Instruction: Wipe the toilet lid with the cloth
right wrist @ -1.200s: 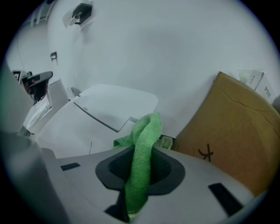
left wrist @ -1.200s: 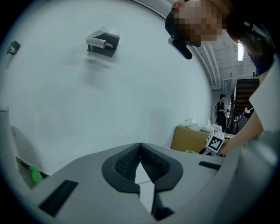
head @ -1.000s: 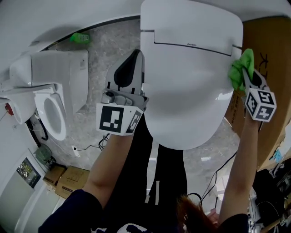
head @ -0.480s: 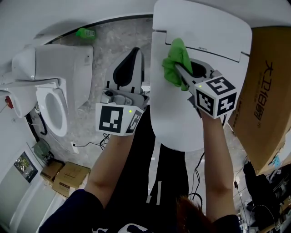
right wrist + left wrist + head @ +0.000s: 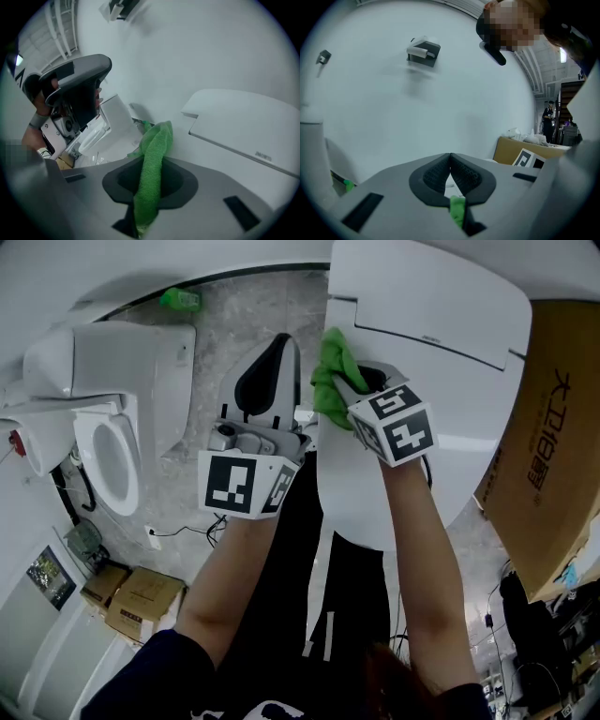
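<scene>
The white toilet lid (image 5: pixel 441 399) fills the upper right of the head view and lies closed. My right gripper (image 5: pixel 345 385) is shut on the green cloth (image 5: pixel 330 371), which rests against the lid's left edge near the hinge end. In the right gripper view the cloth (image 5: pixel 154 150) runs up between the jaws of the right gripper (image 5: pixel 150 164), with the lid (image 5: pixel 243 126) just beyond. My left gripper (image 5: pixel 279 345) hangs beside the lid's left side over the floor, apart from it. The left gripper (image 5: pixel 450 157) has its tips touching and holds nothing.
A second white toilet (image 5: pixel 103 418) with its seat ring (image 5: pixel 108 470) showing stands at the left. A large cardboard box (image 5: pixel 544 474) stands close to the lid's right side. Small boxes (image 5: pixel 141 601) and cables (image 5: pixel 187 535) lie on the floor. A green object (image 5: pixel 178 301) sits by the wall.
My right gripper has carried the cloth across the lid, from its right edge to its left edge. The left gripper has stayed where it was.
</scene>
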